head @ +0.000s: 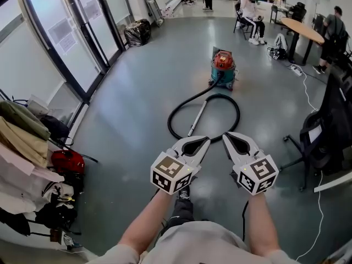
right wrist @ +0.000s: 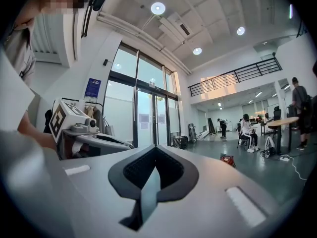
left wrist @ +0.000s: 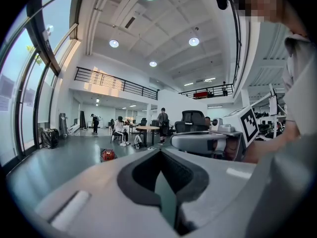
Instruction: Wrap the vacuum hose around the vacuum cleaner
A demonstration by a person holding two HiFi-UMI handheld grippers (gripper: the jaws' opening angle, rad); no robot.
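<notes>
The floor (head: 137,92) carries everything: the vacuum (head: 223,67) stands upright out in the open middle of it, well apart from both grippers and nearer the far end than the glass wall at the left edge. Nothing is wound on the vacuum yet.

The hose (head: 193,97) is laid out loose on the floor. It runs from the vacuum's base towards the person, swings out to the left and closes into one wide ring between the vacuum and the grippers. Across that ring lies the wand (head: 197,119), flat on the floor. Its long axis runs roughly away from and towards the person, and its near end points at the left gripper.

The left gripper (head: 207,141) is held up in front of the body with its jaws pressed together and nothing between them. The right gripper (head: 226,136) is clenched and empty as well. In both gripper views the vacuum is seen only small and far beyond the jaws.

The step in hand is judged to be the approach — wrapping has not begun. For the next move the gap to the ring must be closed, the grippers lowered to the floor and one claw opened, so that the hose or the wand can be taken up and carried towards the vacuum.
</notes>
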